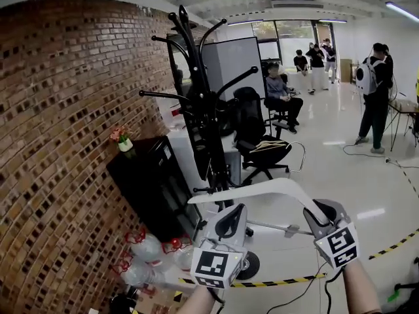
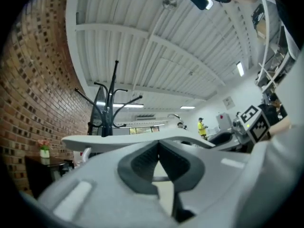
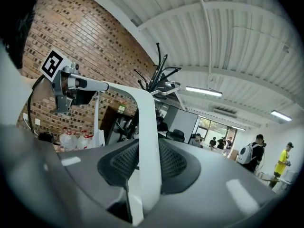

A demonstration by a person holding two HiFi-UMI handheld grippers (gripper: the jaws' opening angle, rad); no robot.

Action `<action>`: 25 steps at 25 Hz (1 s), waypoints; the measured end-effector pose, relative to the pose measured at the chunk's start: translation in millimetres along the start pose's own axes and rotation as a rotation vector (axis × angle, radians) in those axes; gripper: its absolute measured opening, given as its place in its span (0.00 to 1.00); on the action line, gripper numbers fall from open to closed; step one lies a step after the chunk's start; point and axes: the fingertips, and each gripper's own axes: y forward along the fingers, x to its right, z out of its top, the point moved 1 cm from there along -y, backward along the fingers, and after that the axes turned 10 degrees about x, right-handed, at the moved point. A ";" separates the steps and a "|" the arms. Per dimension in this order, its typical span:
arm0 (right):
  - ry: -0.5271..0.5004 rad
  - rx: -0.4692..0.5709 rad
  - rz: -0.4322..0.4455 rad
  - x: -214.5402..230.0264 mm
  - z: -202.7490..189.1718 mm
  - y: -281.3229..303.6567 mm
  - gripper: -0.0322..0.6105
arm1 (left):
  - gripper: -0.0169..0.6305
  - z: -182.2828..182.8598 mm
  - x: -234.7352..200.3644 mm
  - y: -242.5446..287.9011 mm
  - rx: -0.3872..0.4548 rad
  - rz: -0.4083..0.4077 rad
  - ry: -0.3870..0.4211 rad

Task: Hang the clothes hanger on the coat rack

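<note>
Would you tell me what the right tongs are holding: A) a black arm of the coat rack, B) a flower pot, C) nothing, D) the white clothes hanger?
D: the white clothes hanger stands clamped between the jaws of the right tongs.

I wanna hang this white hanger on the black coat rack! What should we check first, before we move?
1. Right tool clamps the hanger: ok.
2. Left tool clamps the hanger's other end: ok.
3. Metal hook is free, nothing caught on it: ok.
4. Coat rack has a bare upper arm: ok.
5. Metal hook sits over a rack arm: not ok, they are apart.
6. Which arm is easiest to reach: cannot tell.
</note>
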 end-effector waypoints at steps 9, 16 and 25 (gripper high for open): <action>-0.069 0.097 0.020 -23.9 81.6 76.3 0.23 | 0.03 64.9 -78.6 4.0 0.078 0.015 0.038; -0.135 0.147 0.037 -16.4 130.1 99.7 0.23 | 0.03 102.9 -94.9 4.5 0.090 0.022 -0.016; -0.224 0.211 0.071 15.7 195.8 127.5 0.23 | 0.03 142.3 -107.0 39.4 0.093 0.027 0.049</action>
